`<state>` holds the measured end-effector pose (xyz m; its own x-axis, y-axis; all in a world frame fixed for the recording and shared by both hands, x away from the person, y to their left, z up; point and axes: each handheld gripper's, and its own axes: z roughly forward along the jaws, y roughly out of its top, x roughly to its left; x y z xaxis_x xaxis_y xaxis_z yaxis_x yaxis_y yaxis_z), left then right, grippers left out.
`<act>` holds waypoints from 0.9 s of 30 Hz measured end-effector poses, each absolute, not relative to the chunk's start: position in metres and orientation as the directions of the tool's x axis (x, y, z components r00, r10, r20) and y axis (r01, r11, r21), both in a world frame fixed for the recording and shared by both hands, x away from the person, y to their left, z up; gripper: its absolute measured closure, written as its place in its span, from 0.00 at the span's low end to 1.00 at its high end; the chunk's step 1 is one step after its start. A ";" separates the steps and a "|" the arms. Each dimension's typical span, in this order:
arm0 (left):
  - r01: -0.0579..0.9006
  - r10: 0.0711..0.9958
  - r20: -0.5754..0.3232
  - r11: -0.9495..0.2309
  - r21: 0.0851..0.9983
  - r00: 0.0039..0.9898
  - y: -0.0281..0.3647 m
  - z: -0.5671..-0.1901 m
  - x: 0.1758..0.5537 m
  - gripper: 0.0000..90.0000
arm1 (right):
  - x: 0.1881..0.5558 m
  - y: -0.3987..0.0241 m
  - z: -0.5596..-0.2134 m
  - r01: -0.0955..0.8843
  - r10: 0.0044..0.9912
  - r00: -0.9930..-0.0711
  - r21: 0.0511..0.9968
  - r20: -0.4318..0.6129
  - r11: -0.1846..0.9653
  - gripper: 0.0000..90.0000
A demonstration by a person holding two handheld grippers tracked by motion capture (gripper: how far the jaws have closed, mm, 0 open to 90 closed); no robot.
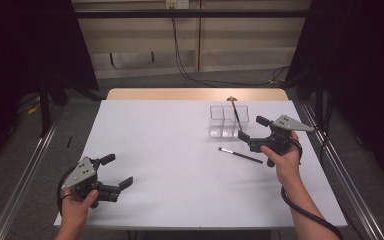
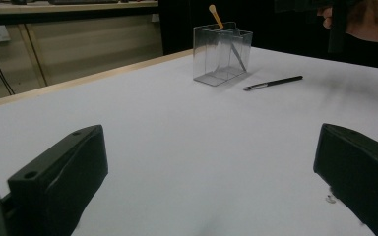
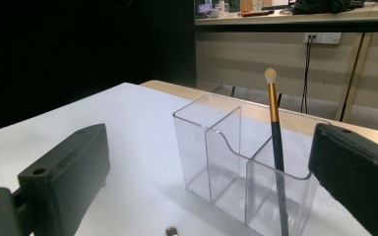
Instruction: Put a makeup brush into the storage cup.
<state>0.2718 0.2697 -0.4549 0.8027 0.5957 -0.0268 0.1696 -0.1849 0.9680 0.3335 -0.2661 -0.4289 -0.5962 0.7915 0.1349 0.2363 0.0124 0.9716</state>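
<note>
Your right tongs (image 1: 250, 131) sit far right on the counter (image 1: 170, 165), just near-side of the clear holder (image 1: 228, 121), jaws spread wide w/ nothing between them. That gap reads as a release: one brush (image 1: 236, 116) stands in the holder's right compartment, leaning, handle down and bristle tip poking up over the rim, so prob. just dropped in. In the right gripper view the same brush (image 3: 277, 147) stands between the jaws but farther off, not touched by either.

Second brush (image 1: 240, 155) lies flat on the counter, near side of the holder and just left of your right hand (image 1: 285, 160), apart from the holder. Likely next pick; it lies slanted, so you'd turn the tongs to close across the handle.

Your left tongs (image 1: 116, 172) rest near left, also open and empty, well apart from everything. Looks parked, out of the way.

Count:
- brushes: 2 (1 in holder, 1 on counter)
- holder: 1, w/ divider walls; the right gripper view suggests 3 compartments, not sure
- tongs: 2, both open
- tiny bit of smth at bottom edge of right gripper view, can't tell what.
</note>
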 end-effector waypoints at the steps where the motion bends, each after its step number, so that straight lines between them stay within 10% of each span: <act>1: 0.170 0.596 -0.027 -0.185 0.968 0.803 0.270 -0.455 0.272 0.00 | 0.332 -0.267 -0.429 0.236 0.793 -0.594 0.972 0.134 0.012 0.02; 27: 0.164 0.595 -0.020 -0.188 0.968 0.804 0.269 -0.453 0.271 0.00 | 0.299 -0.280 -0.441 0.250 0.790 -0.598 0.968 0.134 0.025 0.01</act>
